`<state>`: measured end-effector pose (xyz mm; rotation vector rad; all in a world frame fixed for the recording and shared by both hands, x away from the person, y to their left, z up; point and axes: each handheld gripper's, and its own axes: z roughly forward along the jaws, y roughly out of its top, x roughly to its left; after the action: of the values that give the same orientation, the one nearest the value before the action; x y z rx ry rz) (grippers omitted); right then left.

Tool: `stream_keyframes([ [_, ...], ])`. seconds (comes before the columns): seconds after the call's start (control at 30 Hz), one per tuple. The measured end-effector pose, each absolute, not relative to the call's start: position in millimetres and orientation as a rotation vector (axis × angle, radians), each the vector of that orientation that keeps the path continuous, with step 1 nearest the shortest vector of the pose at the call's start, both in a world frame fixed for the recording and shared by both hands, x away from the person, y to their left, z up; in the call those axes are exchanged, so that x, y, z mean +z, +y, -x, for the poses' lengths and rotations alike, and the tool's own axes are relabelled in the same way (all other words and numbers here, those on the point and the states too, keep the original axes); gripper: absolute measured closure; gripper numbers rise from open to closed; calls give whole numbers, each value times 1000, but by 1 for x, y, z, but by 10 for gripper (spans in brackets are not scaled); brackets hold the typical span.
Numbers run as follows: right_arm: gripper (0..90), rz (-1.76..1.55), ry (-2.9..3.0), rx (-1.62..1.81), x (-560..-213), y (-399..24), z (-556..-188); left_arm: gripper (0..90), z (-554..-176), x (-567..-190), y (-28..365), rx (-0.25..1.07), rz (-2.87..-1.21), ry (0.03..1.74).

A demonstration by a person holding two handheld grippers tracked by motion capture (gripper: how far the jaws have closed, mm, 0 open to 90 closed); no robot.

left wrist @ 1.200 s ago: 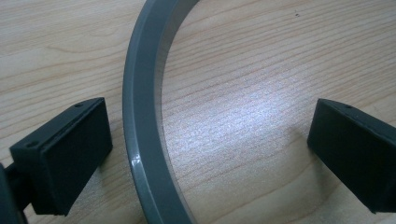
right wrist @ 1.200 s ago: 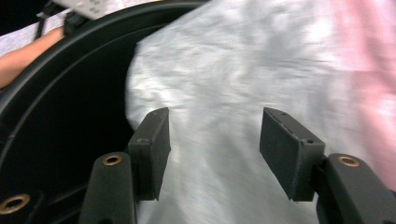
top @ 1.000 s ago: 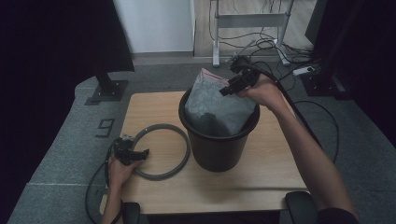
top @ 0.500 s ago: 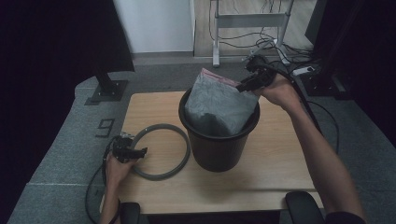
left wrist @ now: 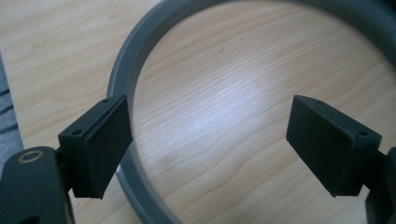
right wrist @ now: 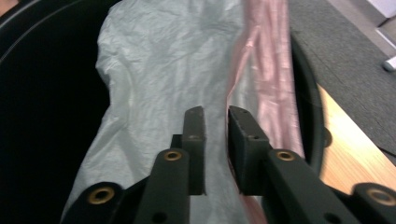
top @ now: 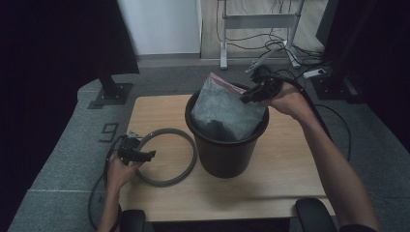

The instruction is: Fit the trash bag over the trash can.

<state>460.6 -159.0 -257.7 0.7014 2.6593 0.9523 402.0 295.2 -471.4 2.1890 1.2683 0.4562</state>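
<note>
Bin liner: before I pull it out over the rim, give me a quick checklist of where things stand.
1. Right gripper closed on the liner edge: cannot tell; jaws have just been closing and stand nearly together with film between them, pad contact unclear.
2. Liner sits inside the black bin: ok.
3. Liner spread over the rim: not ok; it stands bunched above the bin.
4. Grey ring free on the table, beside the bin: ok.
5. Left gripper empty: ok; jaws wide apart above the ring, holding nothing.
</note>
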Motion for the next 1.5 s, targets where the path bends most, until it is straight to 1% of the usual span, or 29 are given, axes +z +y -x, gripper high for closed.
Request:
stream_keyframes([
  [0.03, 713, -689, 2665, 937, -260, -156, -461, 142, -401, -466, 293, 453, -2188, 1259],
  [0.07, 740, -683, 2674, 907, -262, -153, -461, 141, -400, -462, 292, 450, -2188, 1246],
  [0.17, 741, -705, 2646, 816, -269, -149, -463, 142, -399, -449, 288, 421, -2178, 1214],
  [0.23, 805, -718, 2650, 809, -271, -149, -465, 150, -398, -441, 287, 406, -2177, 1198],
  [0.3, 826, -729, 2656, 819, -271, -149, -465, 150, -398, -435, 285, 398, -2183, 1190],
  [0.4, 836, -727, 2688, 865, -271, -149, -464, 169, -399, -422, 281, 373, -2197, 1162],
  [0.47, 798, -731, 2684, 882, -270, -149, -464, 180, -399, -415, 279, 352, -2198, 1148],
  [0.5, 801, -740, 2682, 890, -269, -150, -464, 186, -399, -410, 278, 343, -2200, 1136],
  [0.57, 861, -755, 2703, 931, -270, -151, -464, 196, -398, -399, 275, 341, -2207, 1120],
  [0.87, 867, -754, 2733, 1051, -271, -149, -462, 282, -393, -331, 255, 309, -2216, 1002],
  [1.0, 876, -754, 2739, 1084, -271, -147, -462, 315, -392, -302, 236, 293, -2222, 919],
  [1.13, 875, -752, 2745, 1114, -268, -145, -461, 323, -394, -278, 209, 261, -2225, 817],
  [1.37, 875, -731, 2751, 1149, -262, -135, -458, 323, -399, -252, 153, 269, -2254, 663],
  [1.5, 875, -712, 2759, 1175, -257, -127, -457, 322, -406, -250, 127, 234, -2261, 603],
])
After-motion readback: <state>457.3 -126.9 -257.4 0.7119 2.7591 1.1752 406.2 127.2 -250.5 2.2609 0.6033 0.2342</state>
